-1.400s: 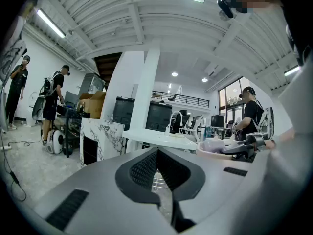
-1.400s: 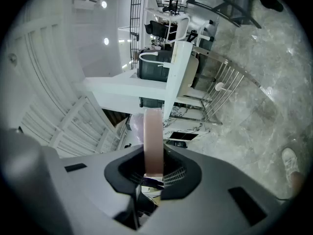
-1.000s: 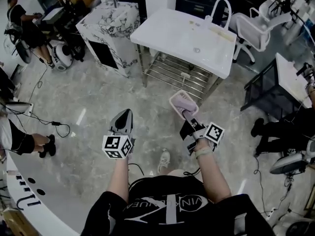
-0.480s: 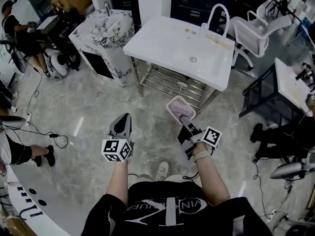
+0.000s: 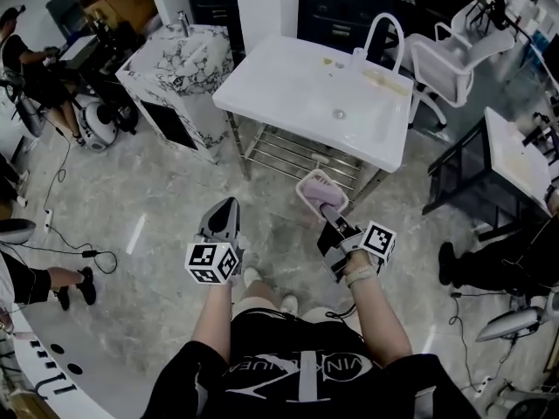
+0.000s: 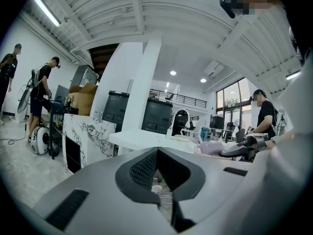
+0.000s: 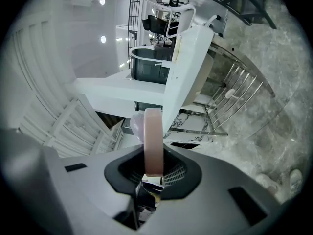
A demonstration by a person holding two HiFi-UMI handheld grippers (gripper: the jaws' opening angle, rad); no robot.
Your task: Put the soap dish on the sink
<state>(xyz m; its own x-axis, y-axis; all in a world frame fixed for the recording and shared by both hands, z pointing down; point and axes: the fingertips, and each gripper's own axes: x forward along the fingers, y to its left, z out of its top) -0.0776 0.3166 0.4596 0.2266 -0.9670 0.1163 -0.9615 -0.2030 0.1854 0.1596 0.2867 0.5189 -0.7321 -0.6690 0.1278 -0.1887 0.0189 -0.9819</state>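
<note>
Grey marbled floor spreads all round the left hand-held gripper. Ahead-left of it stands a marble-veined cabinet; straight ahead, a white column; ahead-right, white chairs. Far right is a black-framed table. Behind-left curves a white counter. Ceiling lights glow; tall windows brighten the right.

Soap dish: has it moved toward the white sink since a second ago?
Yes. The soap dish, clamped in the right gripper, has come nearer the front edge of the white sink in the head view.
</note>
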